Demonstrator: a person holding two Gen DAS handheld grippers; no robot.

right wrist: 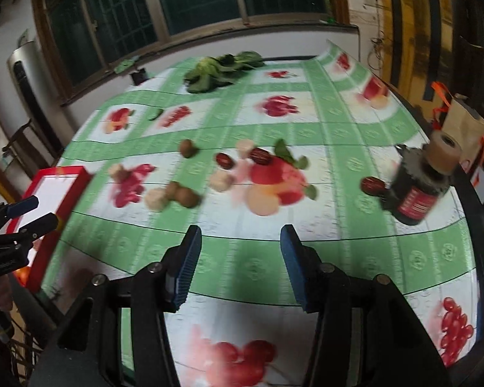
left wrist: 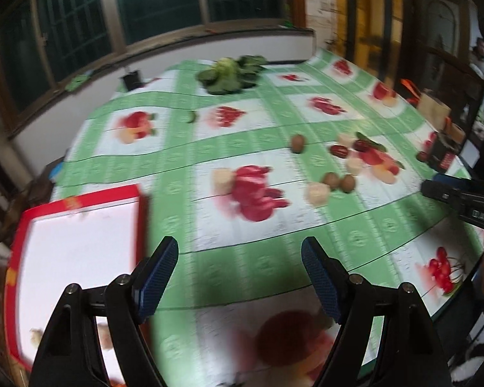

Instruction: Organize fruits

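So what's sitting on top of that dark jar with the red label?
A roll of brown tape rests tilted on the dark jar. The roll covers the jar's top, so its lid cannot be made out.

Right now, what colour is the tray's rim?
Red, around a white inside: the tray shows best in the left wrist view.

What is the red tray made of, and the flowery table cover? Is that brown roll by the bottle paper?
The red tray looks like smooth plastic: an even bright rim and a flat white inside. The table cover seems to be glossy vinyl or oilcloth, with printed fruit and pale shine patches. The brown roll looks like matte tape or paper on a hollow core; blur leaves it open.
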